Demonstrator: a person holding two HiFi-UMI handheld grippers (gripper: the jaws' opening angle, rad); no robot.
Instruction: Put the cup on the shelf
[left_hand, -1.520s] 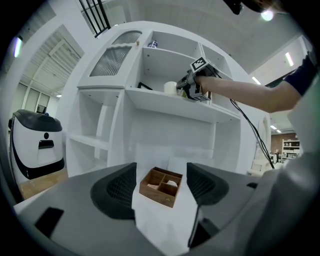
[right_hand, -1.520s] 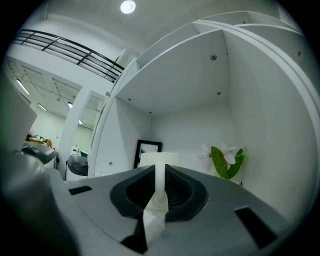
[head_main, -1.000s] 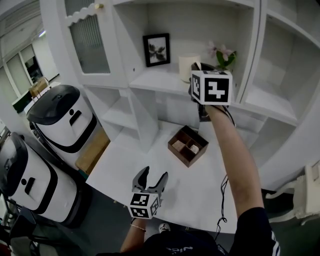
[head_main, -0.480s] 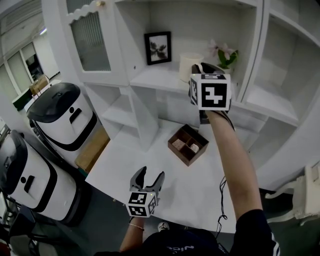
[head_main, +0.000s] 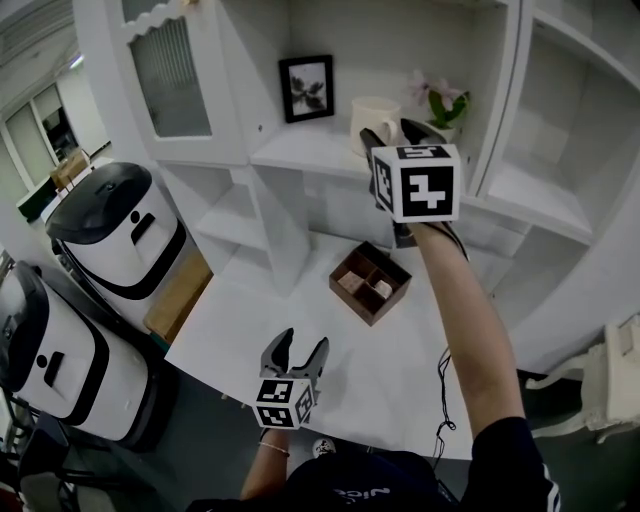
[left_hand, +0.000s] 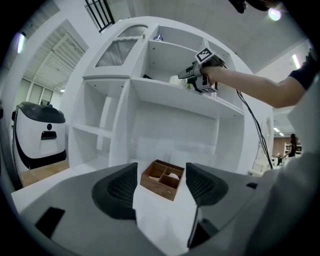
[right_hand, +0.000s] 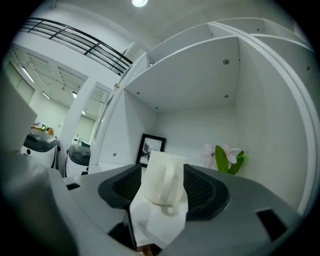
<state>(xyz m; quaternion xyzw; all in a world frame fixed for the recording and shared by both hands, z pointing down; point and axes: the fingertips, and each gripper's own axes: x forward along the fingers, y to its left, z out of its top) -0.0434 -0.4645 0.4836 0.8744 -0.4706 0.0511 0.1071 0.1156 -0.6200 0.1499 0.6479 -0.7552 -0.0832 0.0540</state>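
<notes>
A cream cup (head_main: 374, 118) with a handle stands upright on the white shelf (head_main: 300, 150), beside a plant. My right gripper (head_main: 390, 132) is raised level at the shelf. Its jaws have just been opening and now stand wide. In the right gripper view the cup (right_hand: 162, 177) sits between the pads with its handle toward the camera, and neither pad presses it. My left gripper (head_main: 300, 345) hangs low over the white table (head_main: 300, 320), open and empty. In the left gripper view my left gripper (left_hand: 160, 187) points at a wooden box, with the cup (left_hand: 176, 80) far up on the shelf.
A framed picture (head_main: 306, 88) leans at the shelf's back and a pink-flowered plant (head_main: 440, 100) stands right of the cup. A compartmented wooden box (head_main: 370, 285) lies on the table. A glass-fronted cabinet door (head_main: 165, 75) is at upper left. Two white-and-black machines (head_main: 120, 235) stand left.
The right gripper's jaws have spread apart and let go of the cup, which stays on the shelf. The left gripper has hardly moved.
</notes>
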